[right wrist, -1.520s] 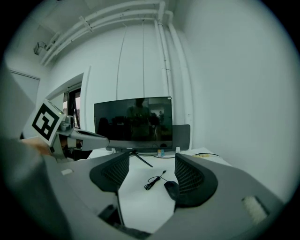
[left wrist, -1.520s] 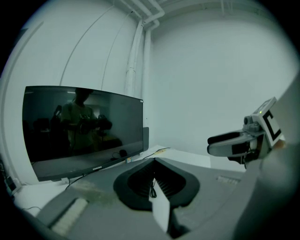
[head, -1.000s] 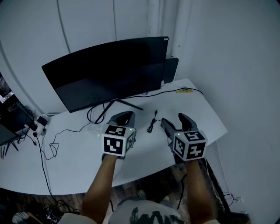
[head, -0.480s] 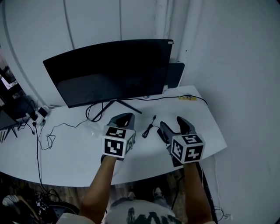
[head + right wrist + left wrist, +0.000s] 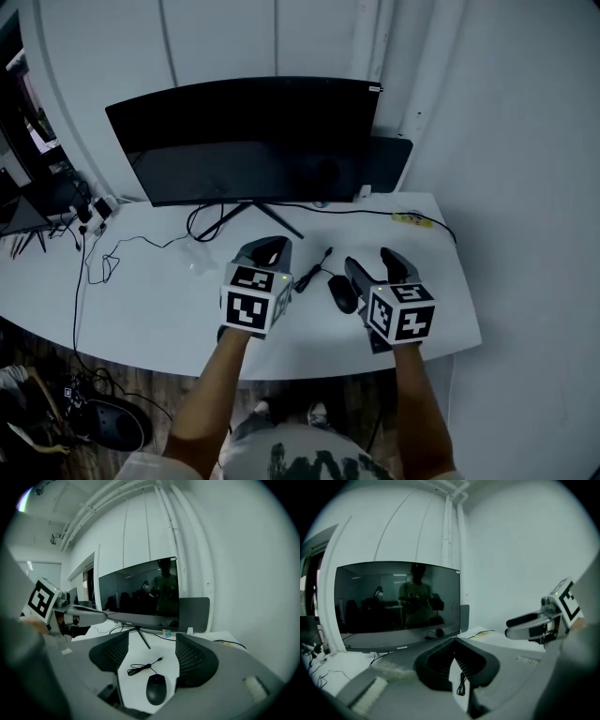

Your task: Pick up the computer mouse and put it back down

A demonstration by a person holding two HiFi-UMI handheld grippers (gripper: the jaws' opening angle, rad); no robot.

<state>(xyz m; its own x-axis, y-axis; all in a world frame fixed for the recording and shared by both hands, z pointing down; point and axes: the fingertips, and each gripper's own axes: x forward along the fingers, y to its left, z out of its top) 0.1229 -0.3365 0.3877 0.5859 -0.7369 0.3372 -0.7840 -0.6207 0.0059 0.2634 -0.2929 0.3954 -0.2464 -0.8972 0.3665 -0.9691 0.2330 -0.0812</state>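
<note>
**Approach to the grasp.** The right gripper (image 5: 152, 638) hangs over the white surface (image 5: 141, 309) with its jaws well apart and nothing pressed between the pads. The left gripper (image 5: 270, 247) is held alongside, jaws together and empty. The computer mouse (image 5: 156, 689) lies flat on the surface in front of the monitor (image 5: 244, 141). Its loosely coiled cable (image 5: 142, 667) trails away toward the monitor stand.

**Step in hand (judged).** The right jaws are being brought down around the mouse.
- The gripper should sink until one pad stands against each long flank of the mouse, and close only then.
- The body looks smooth and rounded, so a grip high on the curved back would likely slide off. A grip low on the flanks should hold.
- A small lift suffices.
- The loose cable should be left its slack so that it does not tug the mouse askew.

**Mouse relative to the jaws.**
- In the right gripper view the mouse shows in the gap between the two jaws, roughly centred. It sits toward their base rather than their tips, with its long axis running along the gap.
- In the head view it lies just beside this gripper's left jaw, which appears to stand above it.
- No contact with either pad can be made out.
</note>
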